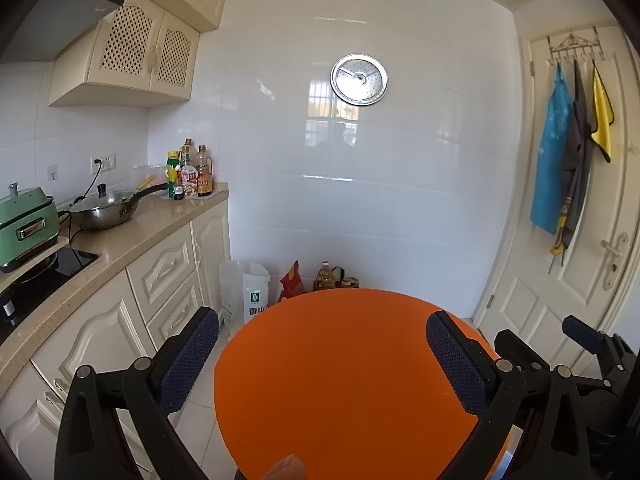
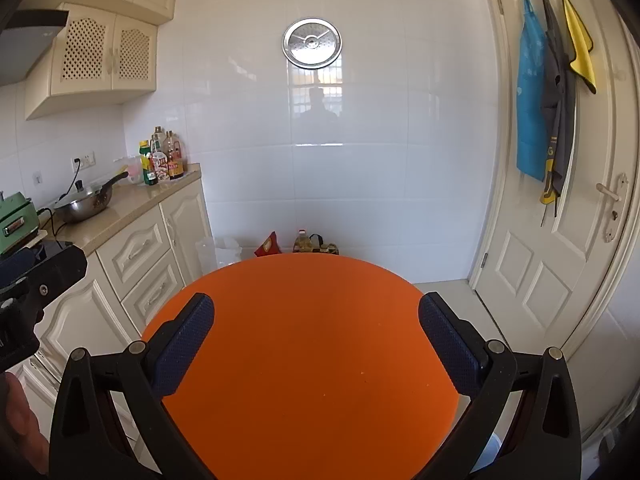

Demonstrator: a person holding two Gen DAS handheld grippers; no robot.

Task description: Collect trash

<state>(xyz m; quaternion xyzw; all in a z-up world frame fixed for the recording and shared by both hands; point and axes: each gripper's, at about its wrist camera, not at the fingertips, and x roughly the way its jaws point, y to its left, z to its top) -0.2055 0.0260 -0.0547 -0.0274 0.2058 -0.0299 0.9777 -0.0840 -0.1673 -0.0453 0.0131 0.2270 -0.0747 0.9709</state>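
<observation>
We record an orange table (image 2: pixel 304 344), dotted navy pads (image 2: pixel 182 346), lattice-patterned cream cabinets (image 1: pixel 138 54); beside them, plain white tiles (image 1: pixel 400 160).

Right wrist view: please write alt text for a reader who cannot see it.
An open right gripper hangs over a round orange table and holds nothing. Behind it are a white tiled wall, a counter with a pan at left, and a door at right.
</observation>
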